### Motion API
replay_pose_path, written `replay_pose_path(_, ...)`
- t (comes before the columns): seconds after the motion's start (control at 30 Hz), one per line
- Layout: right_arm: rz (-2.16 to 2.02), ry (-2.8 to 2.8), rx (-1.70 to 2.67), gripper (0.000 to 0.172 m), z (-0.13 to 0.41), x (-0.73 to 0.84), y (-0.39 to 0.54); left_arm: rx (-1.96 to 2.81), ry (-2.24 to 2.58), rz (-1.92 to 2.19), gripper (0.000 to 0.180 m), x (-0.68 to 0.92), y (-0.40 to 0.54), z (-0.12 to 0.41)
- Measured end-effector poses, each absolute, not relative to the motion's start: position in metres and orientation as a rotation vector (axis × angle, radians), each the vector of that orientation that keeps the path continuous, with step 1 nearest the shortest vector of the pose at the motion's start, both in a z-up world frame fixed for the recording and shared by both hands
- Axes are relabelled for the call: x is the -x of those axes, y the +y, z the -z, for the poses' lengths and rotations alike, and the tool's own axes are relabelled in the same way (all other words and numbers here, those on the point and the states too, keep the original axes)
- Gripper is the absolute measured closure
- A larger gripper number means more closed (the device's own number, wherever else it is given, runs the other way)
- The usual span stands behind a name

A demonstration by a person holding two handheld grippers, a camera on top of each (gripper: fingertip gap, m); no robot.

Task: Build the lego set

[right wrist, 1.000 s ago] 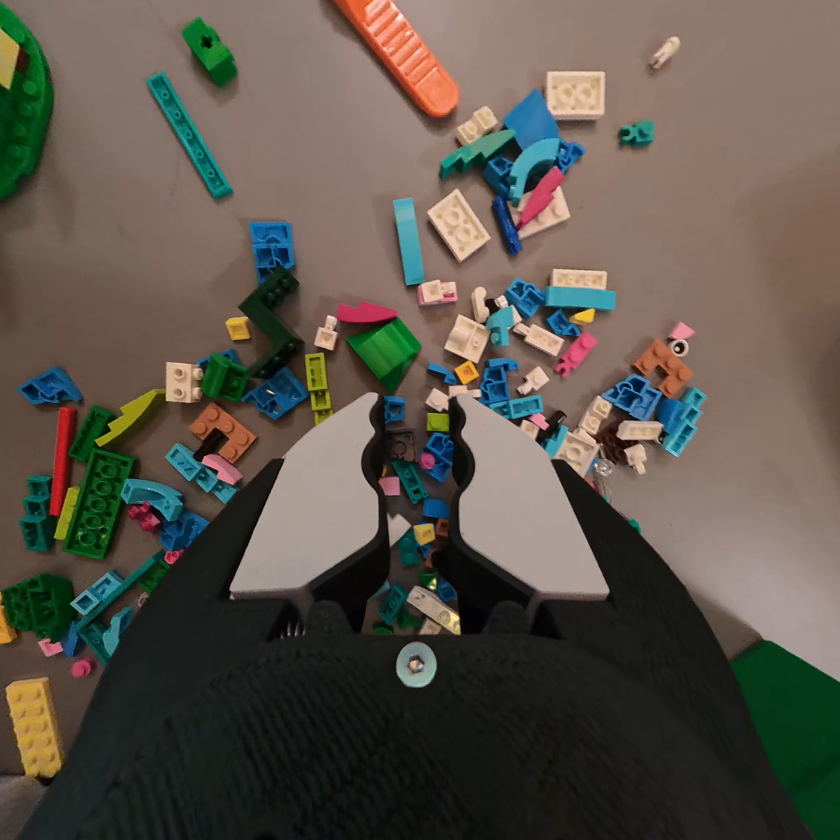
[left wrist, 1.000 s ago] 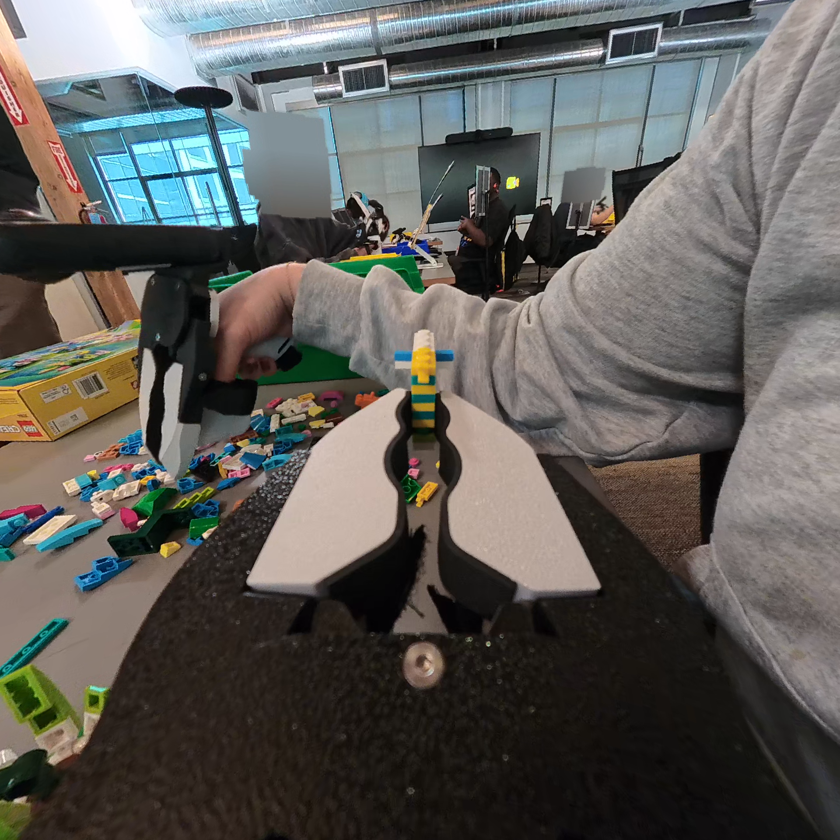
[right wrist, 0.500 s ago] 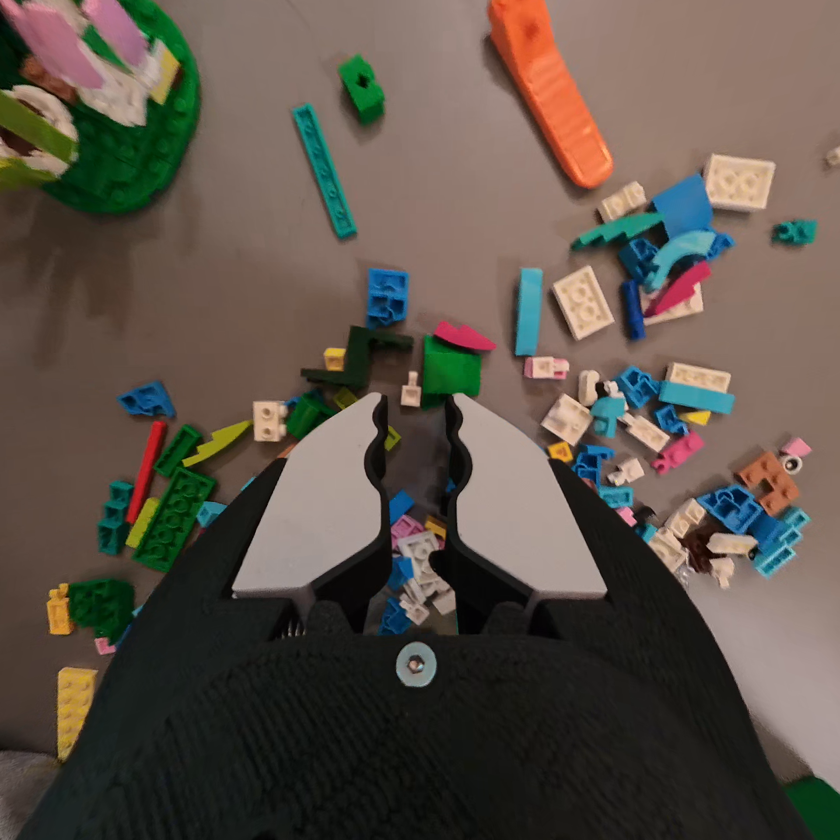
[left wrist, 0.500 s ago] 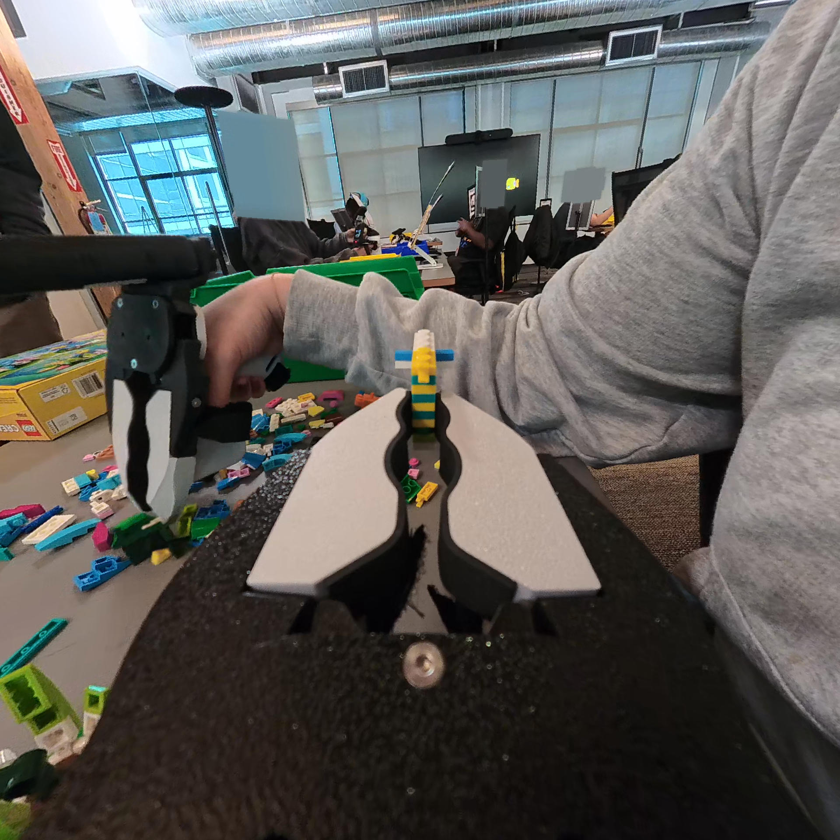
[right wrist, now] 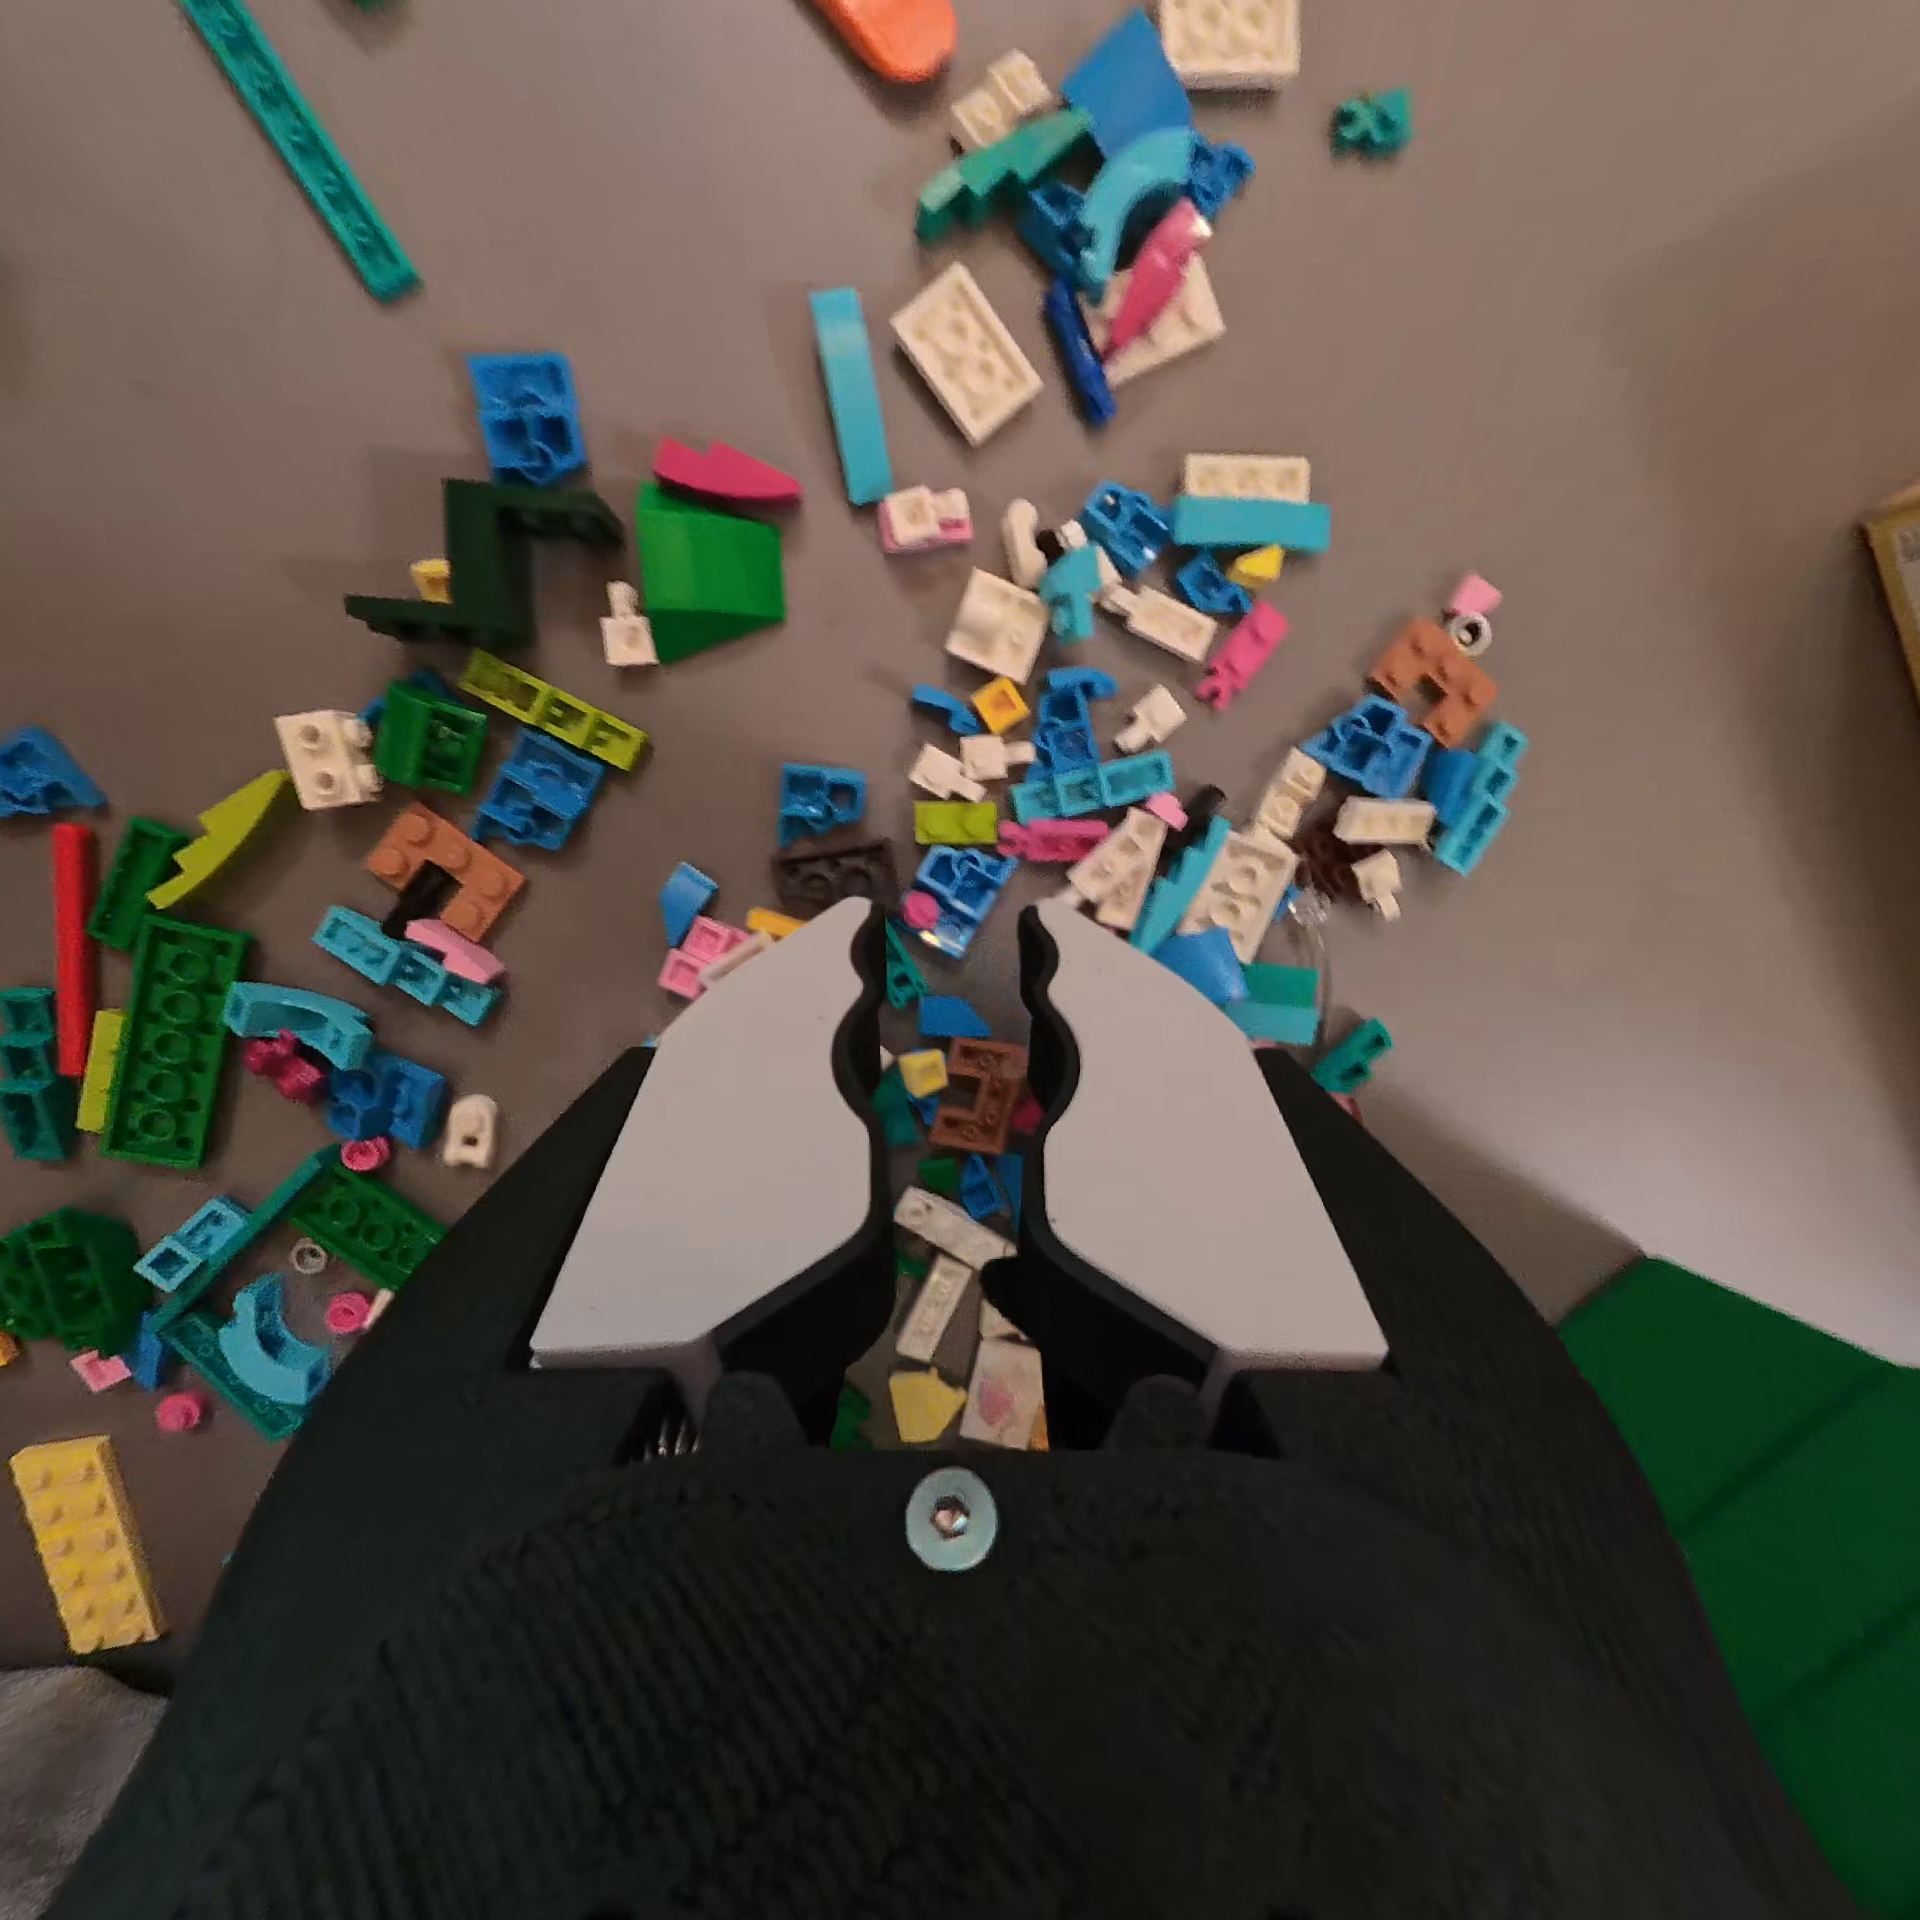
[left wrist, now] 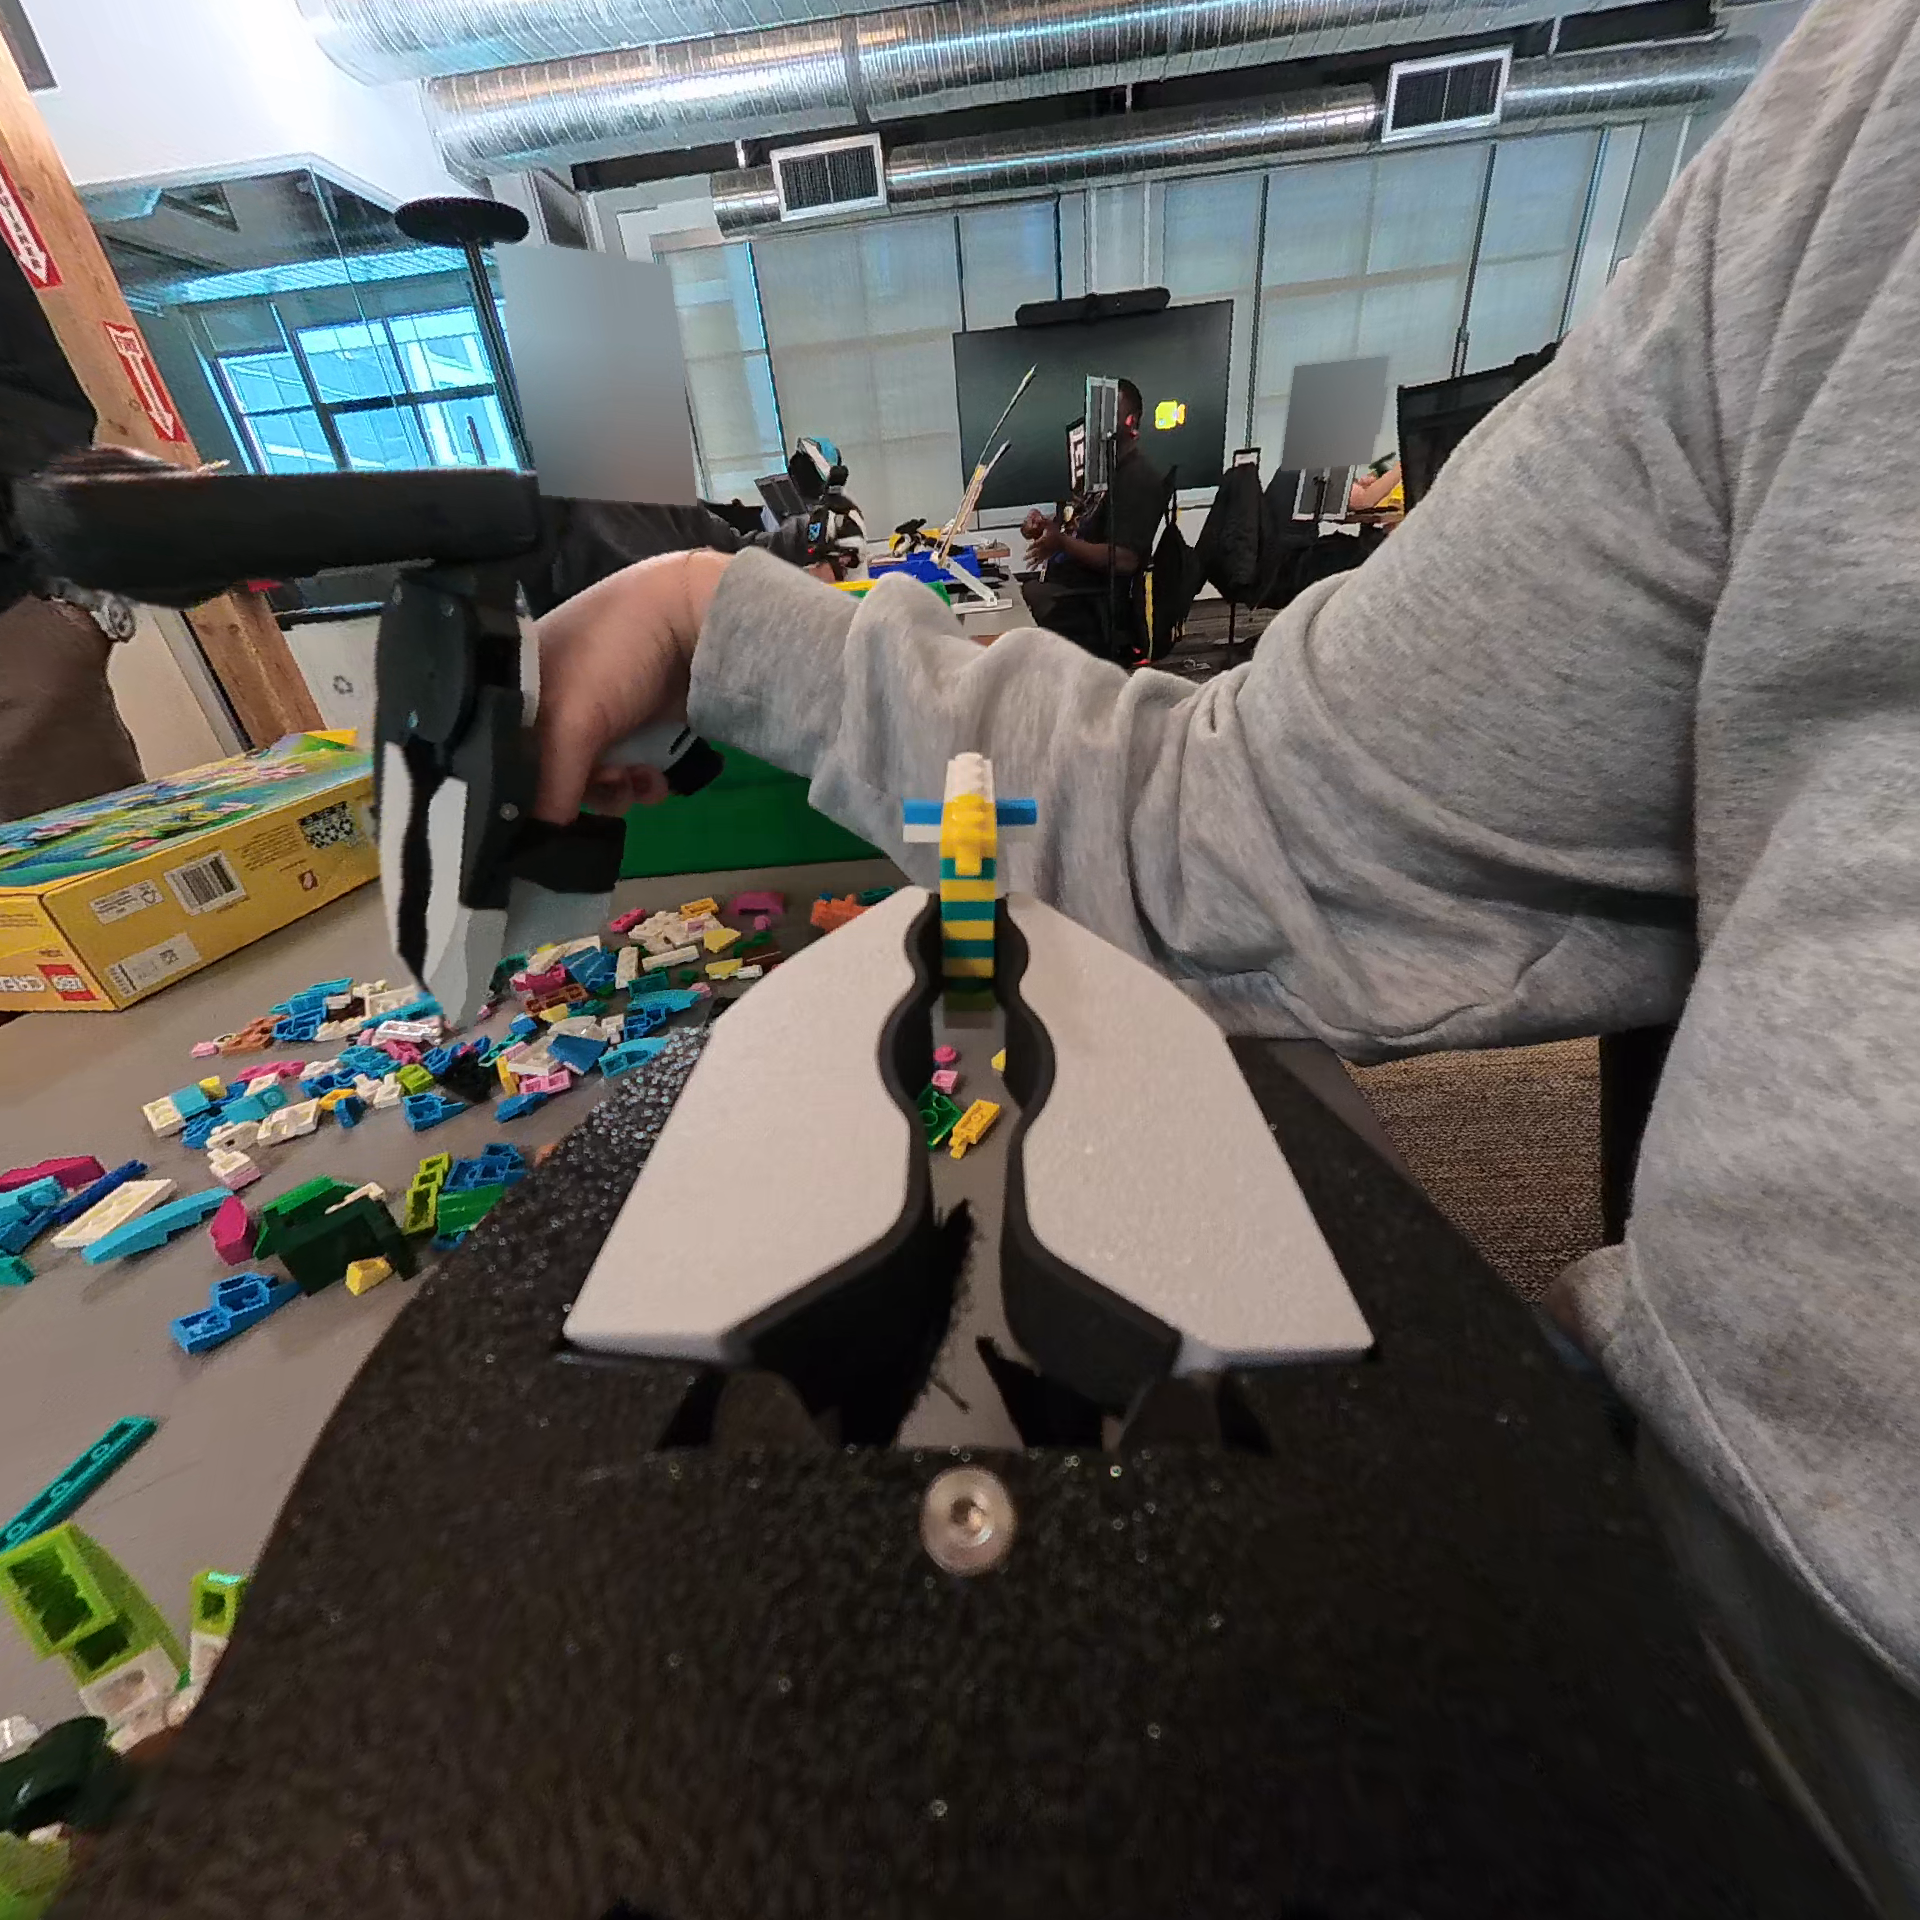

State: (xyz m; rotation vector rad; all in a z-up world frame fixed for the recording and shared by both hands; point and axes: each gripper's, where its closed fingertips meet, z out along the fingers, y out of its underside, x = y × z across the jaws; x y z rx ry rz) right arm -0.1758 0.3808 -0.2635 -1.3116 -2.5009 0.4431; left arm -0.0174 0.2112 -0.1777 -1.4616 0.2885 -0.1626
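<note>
Grey table (right wrist: 1662, 520), strewn with loose toy bricks, carries all parts; a yellow box (left wrist: 156, 894) lies toward its far left edge. Left gripper (left wrist: 968, 935): fingers clamped on the lower part of a slim yellow-and-teal striped brick stack (left wrist: 966, 883) with blue-white cross-plates and a white cap, held upright above the table. Judged light and rigid, but liable to separate at the joints; hold low, on flat sides. Right gripper (right wrist: 951, 920): fingers apart, nothing held, above the brick scatter (right wrist: 1091, 790) mid-table.
</note>
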Motion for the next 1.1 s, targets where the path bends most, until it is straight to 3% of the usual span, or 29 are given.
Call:
replay_pose_path(0.37, -0.407, -2.411, 1.476, 0.147, 0.269, 0.167, 0.419, 1.461, 0.280, 0.170, 0.172, 0.017, 0.212, 0.177)
replay_pose_path(1.1, -0.501, -2.522, 1.363, 0.156, 0.273, 0.172, 0.388, 1.459, 0.277, 0.175, 0.172, 0.015, 0.216, 0.176)
